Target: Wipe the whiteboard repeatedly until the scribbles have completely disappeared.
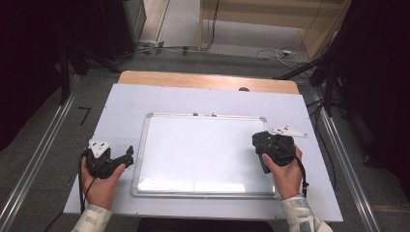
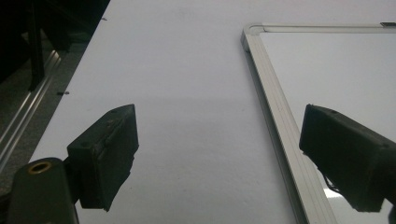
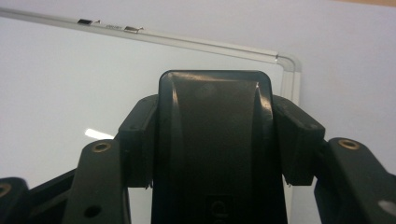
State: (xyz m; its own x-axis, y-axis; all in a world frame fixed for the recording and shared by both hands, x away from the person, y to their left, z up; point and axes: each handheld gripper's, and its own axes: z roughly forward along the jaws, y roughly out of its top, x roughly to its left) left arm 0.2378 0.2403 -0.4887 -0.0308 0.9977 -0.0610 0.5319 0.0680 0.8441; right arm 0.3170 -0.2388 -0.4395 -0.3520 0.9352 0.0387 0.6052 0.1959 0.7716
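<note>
Right gripper view: my right claw (image 3: 215,140) clamps a black block (image 3: 215,140), perhaps an eraser, over the whiteboard (image 3: 60,79); left claw (image 2: 219,158) apart.

eraser (image 3: 215,140) base cut off, whiteboard (image 3: 70,84) cropped

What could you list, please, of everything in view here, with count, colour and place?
whiteboard: one, white with a silver frame, flat at the table's middle.
eraser: one, black, held over the whiteboard's right edge.
clips: two, small and dark, on the whiteboard's far frame.
table: one, pale grey top with a wooden strip along the far edge.
cables: several, dark and white, on the floor beyond the table.
rails: two, metal, on the floor along either side of the table.
left gripper: one, black, open, beside the whiteboard's left edge.
right gripper: one, black, shut on the eraser.
hands: two, one on each gripper.
</note>
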